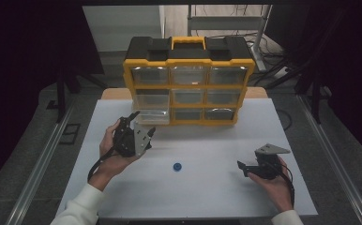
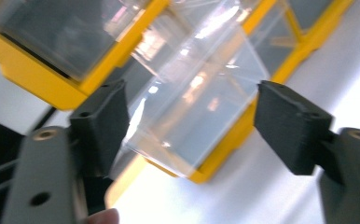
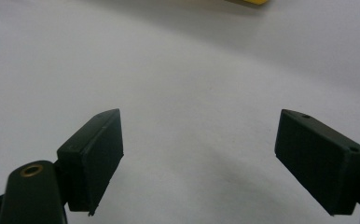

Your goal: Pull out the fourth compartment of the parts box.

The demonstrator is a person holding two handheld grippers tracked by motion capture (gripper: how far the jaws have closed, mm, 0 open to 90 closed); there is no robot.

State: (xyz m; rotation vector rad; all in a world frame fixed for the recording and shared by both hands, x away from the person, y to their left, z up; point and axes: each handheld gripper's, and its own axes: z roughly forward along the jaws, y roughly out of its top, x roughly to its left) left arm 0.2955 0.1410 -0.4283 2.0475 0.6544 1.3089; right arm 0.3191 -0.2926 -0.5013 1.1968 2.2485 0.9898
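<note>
- Two grippers are in my hands at the desk (image 1: pixel 216 197), both on the near side of the yellow-and-black organizer (image 1: pixel 188 79) that stands at the far edge.
- My left gripper (image 1: pixel 140 123) sits just in front of the organizer's bottom-left corner, tilted up toward it, its jaws spread wide.
- In the left gripper view I see the clear drawer (image 2: pixel 192 102) pulled partway out of that bottom-left slot; it lies between my jaws, but neither pad presses on it.
- That view is blurred, so I cannot tell whether one pad brushes the drawer's side wall.
- My right gripper (image 1: pixel 245 168) is well apart from the organizer, toward the near right part of the desk, pointing left and level with the desk top.
- In the right gripper view its jaws stand wide with only bare white surface between them.
- A small blue round piece (image 1: pixel 177 166) lies on the desk in front of the organizer's middle column, between my two grippers and touching neither.
</note>
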